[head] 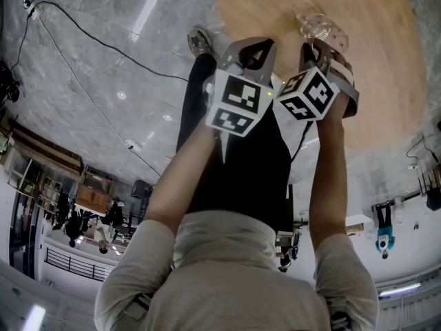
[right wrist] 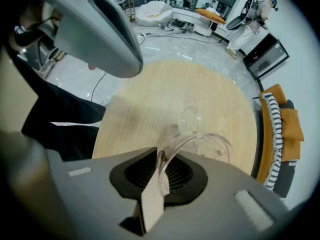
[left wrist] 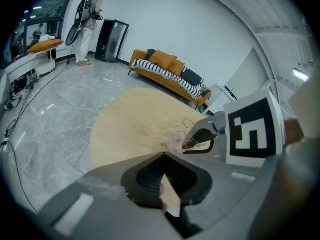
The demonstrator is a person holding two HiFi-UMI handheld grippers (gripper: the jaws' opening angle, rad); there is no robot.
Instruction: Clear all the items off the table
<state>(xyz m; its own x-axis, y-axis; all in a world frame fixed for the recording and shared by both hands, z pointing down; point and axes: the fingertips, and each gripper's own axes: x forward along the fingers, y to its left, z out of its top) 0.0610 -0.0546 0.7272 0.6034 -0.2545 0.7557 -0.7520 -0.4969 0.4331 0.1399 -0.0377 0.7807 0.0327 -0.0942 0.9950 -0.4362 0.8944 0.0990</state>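
Note:
A clear glass cup [right wrist: 205, 146] hangs above the round wooden table [right wrist: 165, 84], with my right gripper [right wrist: 159, 156] shut on its rim. In the head view the cup [head: 322, 27] shows just past the right gripper [head: 324, 50], over the table [head: 275, 5]. My left gripper [head: 249, 50] is held close beside it on the left, its jaws together with nothing between them. The left gripper view shows its shut jaws [left wrist: 164, 156] and, beyond them, the right gripper [left wrist: 202, 136] with the cup [left wrist: 179, 136] over the tabletop [left wrist: 130, 124].
An orange sofa [left wrist: 167, 71] with a striped throw stands behind the table. A person [left wrist: 90, 19] carrying gear stands far off by a dark cabinet. A cable [head: 89, 40] runs across the grey marble floor. My own legs and shoe [head: 200, 41] are at the table's edge.

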